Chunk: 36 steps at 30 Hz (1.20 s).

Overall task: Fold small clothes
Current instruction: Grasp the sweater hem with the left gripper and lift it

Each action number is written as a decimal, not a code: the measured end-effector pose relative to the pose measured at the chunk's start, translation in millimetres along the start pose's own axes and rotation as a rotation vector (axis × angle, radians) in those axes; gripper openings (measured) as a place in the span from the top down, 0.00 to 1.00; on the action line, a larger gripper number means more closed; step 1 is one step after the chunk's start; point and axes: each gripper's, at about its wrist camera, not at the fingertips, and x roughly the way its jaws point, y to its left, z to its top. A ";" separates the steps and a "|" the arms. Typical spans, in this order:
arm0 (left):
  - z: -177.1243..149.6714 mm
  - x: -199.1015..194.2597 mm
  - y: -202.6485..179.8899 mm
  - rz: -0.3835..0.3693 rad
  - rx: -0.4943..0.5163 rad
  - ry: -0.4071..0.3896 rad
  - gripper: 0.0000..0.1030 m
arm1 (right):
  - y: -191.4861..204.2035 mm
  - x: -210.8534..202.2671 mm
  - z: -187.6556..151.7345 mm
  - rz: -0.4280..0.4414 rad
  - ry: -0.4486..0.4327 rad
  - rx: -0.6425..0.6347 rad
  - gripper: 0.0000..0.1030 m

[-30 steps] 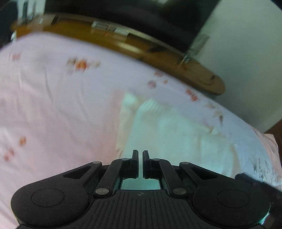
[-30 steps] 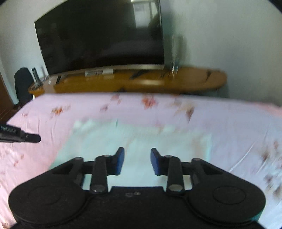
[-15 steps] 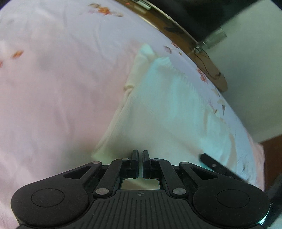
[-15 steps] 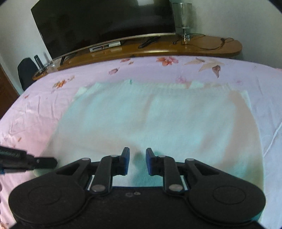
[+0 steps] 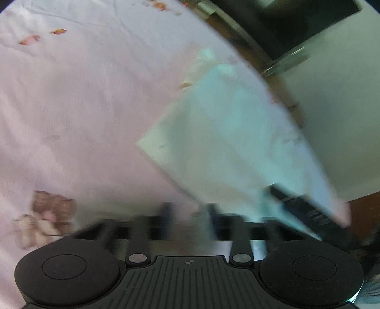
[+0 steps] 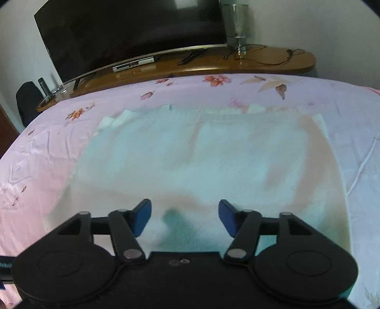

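A pale white-mint knitted garment [image 6: 201,161] lies flat on the pink floral bedsheet [image 6: 42,166]. It also shows in the left wrist view [image 5: 225,142], blurred, with its near corner by my left fingers. My left gripper [image 5: 190,211] is open over the sheet at the garment's near left corner. My right gripper [image 6: 185,214] is open wide just above the garment's near edge, holding nothing. The right gripper's black finger [image 5: 299,204] lies over the garment in the left wrist view.
A curved wooden TV bench [image 6: 213,64] runs along the far side of the bed, with a large dark TV [image 6: 133,31], a set-top box [image 6: 133,63], a glass lamp [image 6: 237,21] and cables. A dark chair [image 6: 27,99] stands at the far left.
Both grippers have opened; the left was shut one second and half a second ago, the right has widened. The left wrist view has swung left and is blurred with motion.
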 end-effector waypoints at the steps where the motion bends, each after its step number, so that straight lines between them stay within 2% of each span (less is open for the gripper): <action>1: -1.7 -3.8 -0.4 -0.013 -0.016 -0.027 0.23 | 1.1 0.9 -2.3 0.004 0.013 -0.006 0.39; 2: -3.6 -6.4 -4.1 0.009 -0.018 -0.063 0.06 | 1.5 0.7 -3.9 0.010 0.020 -0.008 0.39; 3: -4.8 -10.5 -6.7 0.041 -0.009 -0.105 0.00 | 2.3 -0.2 -5.8 0.013 0.020 -0.011 0.39; 4: -5.2 -12.7 -7.3 0.046 -0.005 -0.137 0.00 | 3.4 -1.1 -7.3 0.011 0.019 -0.019 0.39; 5: -4.5 -11.7 -5.1 0.019 -0.019 -0.137 0.00 | 4.7 -1.9 -8.7 0.005 0.016 -0.031 0.39; 8: -5.0 -5.1 8.5 -0.043 -0.130 -0.104 0.00 | 5.0 -5.9 -10.3 0.002 -0.002 -0.039 0.41; 10: -9.3 -3.7 12.3 -0.056 -0.161 -0.127 0.08 | 3.4 -7.3 -10.1 0.007 -0.012 -0.030 0.48; 12: -11.4 2.5 15.8 -0.105 -0.193 -0.113 0.36 | 2.1 -7.6 -9.6 0.010 -0.018 -0.024 0.54; 13: -12.5 8.1 19.4 -0.127 -0.228 -0.097 0.40 | 1.9 -7.1 -9.4 0.015 -0.018 -0.025 0.55; 15: -13.7 20.6 24.4 -0.151 -0.287 -0.094 0.42 | 2.9 -5.5 -9.5 0.018 -0.016 -0.027 0.55; 20: -6.6 41.7 23.2 -0.208 -0.326 -0.169 0.42 | 2.7 1.4 -8.5 0.032 -0.013 -0.031 0.55; 26: 16.1 66.9 9.0 -0.224 -0.316 -0.260 0.41 | 1.9 11.6 -3.7 0.044 -0.021 -0.040 0.55; 32: 38.9 81.4 0.3 -0.225 -0.302 -0.304 0.42 | 1.1 21.9 5.2 0.049 -0.037 -0.048 0.58; 34: 42.9 85.8 -2.8 -0.213 -0.303 -0.307 0.57 | 1.1 25.2 8.9 0.028 -0.047 -0.067 0.68; 36: 43.8 90.2 2.2 -0.202 -0.328 -0.295 0.79 | 1.3 28.3 13.1 -0.003 -0.059 -0.089 0.76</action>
